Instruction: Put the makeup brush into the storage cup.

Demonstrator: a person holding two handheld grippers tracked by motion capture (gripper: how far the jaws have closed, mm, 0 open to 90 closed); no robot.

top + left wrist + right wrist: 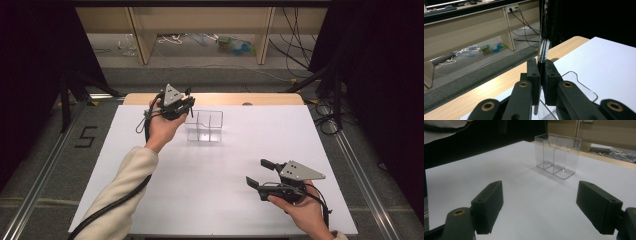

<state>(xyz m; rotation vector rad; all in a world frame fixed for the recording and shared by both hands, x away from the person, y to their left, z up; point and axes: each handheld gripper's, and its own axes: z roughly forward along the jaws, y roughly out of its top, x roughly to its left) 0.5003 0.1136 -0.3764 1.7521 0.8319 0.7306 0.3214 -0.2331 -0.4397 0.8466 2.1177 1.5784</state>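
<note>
1. The left gripper (189, 106) is at the far left part of the white worktop (210, 200), right at the left end of a clear acrylic organiser (205, 126) that is split into compartments.
2. In the left gripper view its jaws are pressed together on a thin, dark, glossy rod-like thing (545, 37), too narrow to name; it rises steeply from between the pads, and its lower end shows below them, over the organiser's curved clear wall (584, 85).
3. This is the relation that decides the coming move, as I judge it. The rod's long axis is nearly upright and the organiser's open top lies directly beneath and just to the right of the grip. Whether the tip is already inside a compartment, I cannot tell.
4. The right gripper (256, 172) rests in the person's hand at the near right of the worktop, well apart from the organiser. Its jaws stand wide apart with nothing between them.
5. From the right gripper view the organiser (557, 155) sits ahead and slightly right of centre, upright, its divider walls running away from the camera.
6. The left hand is plainly the nearer one. The right would have to cross most of the worktop to help.
</note>
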